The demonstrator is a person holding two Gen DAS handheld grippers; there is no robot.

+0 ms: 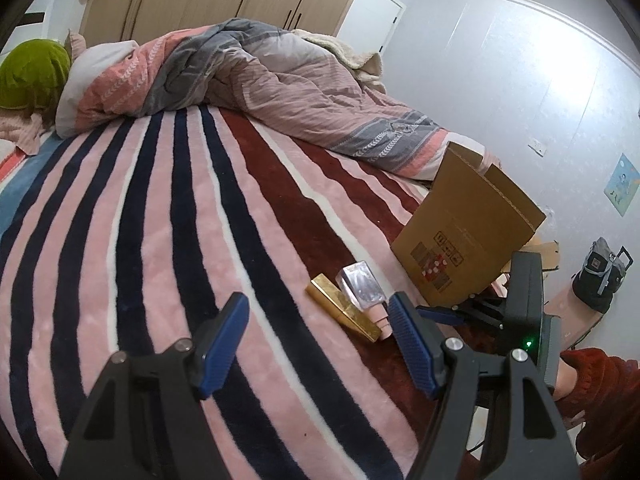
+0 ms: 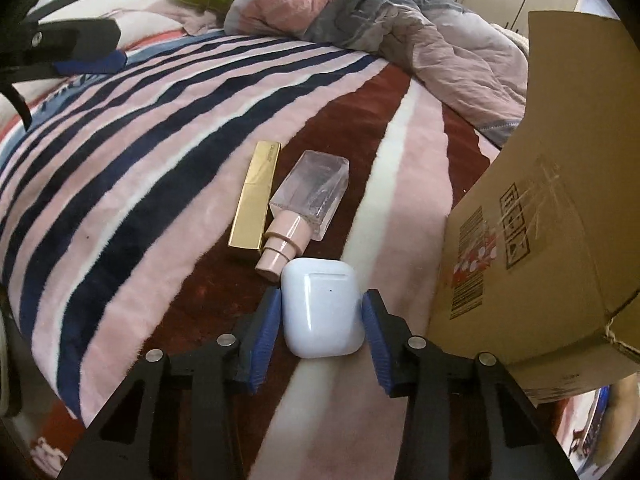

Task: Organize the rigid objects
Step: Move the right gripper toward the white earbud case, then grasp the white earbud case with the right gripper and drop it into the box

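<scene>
A gold rectangular box and a clear bottle with a pink cap lie side by side on the striped blanket. A white earbud case sits between the fingers of my right gripper, which close on its sides. My left gripper is open and empty above the blanket; the gold box and bottle lie just ahead of its right finger. The right gripper shows in the left wrist view near the cardboard box.
The open cardboard box stands on the bed at the right. A rumpled quilt and a green cushion lie at the bed's far end. A backpack sits on the floor by the wall.
</scene>
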